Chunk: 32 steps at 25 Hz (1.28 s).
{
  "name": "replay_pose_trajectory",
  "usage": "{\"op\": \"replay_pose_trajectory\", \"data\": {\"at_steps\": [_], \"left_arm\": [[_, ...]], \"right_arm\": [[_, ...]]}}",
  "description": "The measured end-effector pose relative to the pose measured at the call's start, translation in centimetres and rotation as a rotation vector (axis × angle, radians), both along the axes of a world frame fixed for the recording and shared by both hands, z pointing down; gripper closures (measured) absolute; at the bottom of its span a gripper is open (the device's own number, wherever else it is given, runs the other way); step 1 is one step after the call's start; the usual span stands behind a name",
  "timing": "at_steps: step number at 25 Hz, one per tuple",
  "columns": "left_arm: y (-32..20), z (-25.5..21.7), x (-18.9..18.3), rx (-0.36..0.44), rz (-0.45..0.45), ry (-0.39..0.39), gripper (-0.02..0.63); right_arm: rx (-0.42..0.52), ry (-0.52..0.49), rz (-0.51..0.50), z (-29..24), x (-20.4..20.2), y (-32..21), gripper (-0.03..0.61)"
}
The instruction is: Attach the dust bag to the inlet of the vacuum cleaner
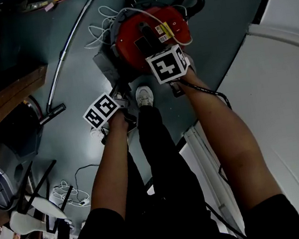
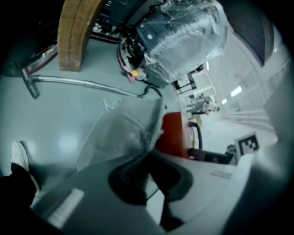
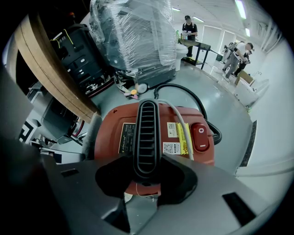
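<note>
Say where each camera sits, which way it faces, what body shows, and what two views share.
Head view: on the person's head, facing steeply down at the vacuum cleaner; forearms and legs show.
Left gripper view: on the left gripper, along jaws pinching the dust bag; a shoe shows.
Right gripper view: on the right gripper, down onto the gripped handle; no own body.
Shared: the vacuum cleaner.

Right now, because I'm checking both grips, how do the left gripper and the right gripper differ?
The left gripper has its jaws almost together, pinching the thin grey dust bag. The right gripper has its jaws wider apart, clamped on the thick black handle of the red vacuum cleaner. In the head view, the left gripper sits beside the vacuum cleaner and the right gripper is over it. Both hold something.
</note>
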<state>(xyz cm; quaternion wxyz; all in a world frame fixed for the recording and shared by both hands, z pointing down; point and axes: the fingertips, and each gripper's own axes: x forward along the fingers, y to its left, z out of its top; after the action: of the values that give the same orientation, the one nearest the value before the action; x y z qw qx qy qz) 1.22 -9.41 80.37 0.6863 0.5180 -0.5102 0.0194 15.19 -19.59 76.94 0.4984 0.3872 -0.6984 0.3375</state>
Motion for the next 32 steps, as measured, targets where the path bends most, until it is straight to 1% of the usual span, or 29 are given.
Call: {"op": "replay_pose_trajectory", "data": {"at_steps": [3, 7, 17, 24, 29, 32], "left_arm": [[-0.2, 0.1, -0.3, -0.004, -0.019, 0.009, 0.609], [-0.1, 0.0, -0.6, -0.002, -0.029, -0.003, 0.6], [0.4, -0.5, -1.4, 0.052, 0.033, -0.077, 0.521], [0.5, -0.7, -1.7, 0.06, 0.05, -0.107, 0.506], [1.1, -0.5, -2.3, 0.048, 0.061, -0.142, 0.495], [1.2, -0.8, -2.6, 0.061, 0.08, -0.168, 0.491]], "right_arm": [[0.002, -0.001, 0.0, 0.0, 0.0, 0.0, 0.453], [-0.002, 0.001, 0.001, 0.1, 0.0, 0.0, 0.453], [-0.001, 0.002, 0.003, 0.1, 0.0, 0.0, 0.453], [0.002, 0.0, 0.002, 0.1, 0.0, -0.1, 0.453], [0.002, 0.0, 0.002, 0.1, 0.0, -0.1, 0.453], [0.001, 0.0, 0.002, 0.0, 0.0, -0.1, 0.453]]}}
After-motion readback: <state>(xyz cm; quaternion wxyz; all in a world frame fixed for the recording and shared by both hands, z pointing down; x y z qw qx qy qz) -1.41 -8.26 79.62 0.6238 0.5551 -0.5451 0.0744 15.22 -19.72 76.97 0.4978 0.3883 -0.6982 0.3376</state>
